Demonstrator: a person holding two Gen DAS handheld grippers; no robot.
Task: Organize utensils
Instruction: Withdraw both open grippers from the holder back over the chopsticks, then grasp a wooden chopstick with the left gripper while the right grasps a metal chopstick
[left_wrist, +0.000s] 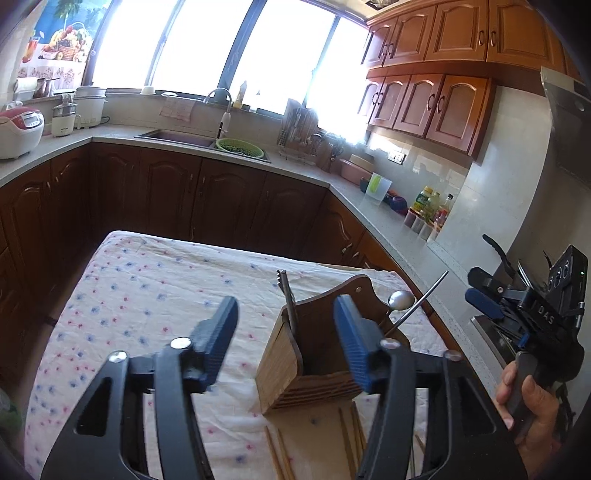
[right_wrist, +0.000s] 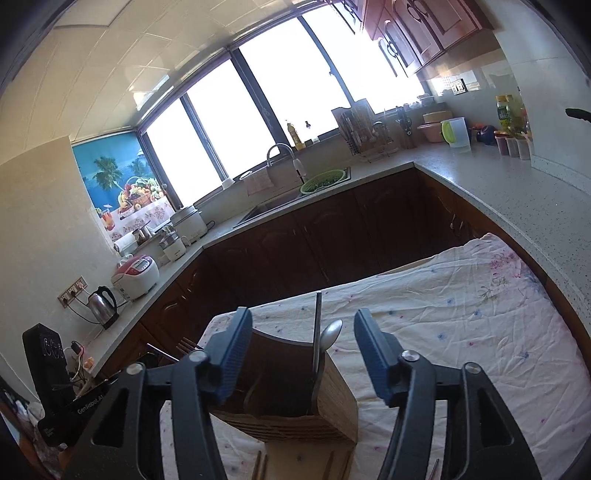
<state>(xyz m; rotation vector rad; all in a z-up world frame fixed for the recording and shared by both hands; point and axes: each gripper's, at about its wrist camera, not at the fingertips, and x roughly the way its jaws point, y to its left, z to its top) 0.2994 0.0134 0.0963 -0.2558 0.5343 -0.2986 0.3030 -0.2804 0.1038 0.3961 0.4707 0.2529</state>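
Left hand-held gripper (left_wrist: 286, 334) wide open (empty) | right hand-held gripper (right_wrist: 303, 356) likewise

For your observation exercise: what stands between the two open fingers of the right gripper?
In the right wrist view, the wooden utensil holder stands between the right gripper's fingers, with a spoon and a metal rod sticking up from it.

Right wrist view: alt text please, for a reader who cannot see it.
The open right tool hovers over a wooden utensil holder on a floral tablecloth; a spoon and a metal rod stand inside.
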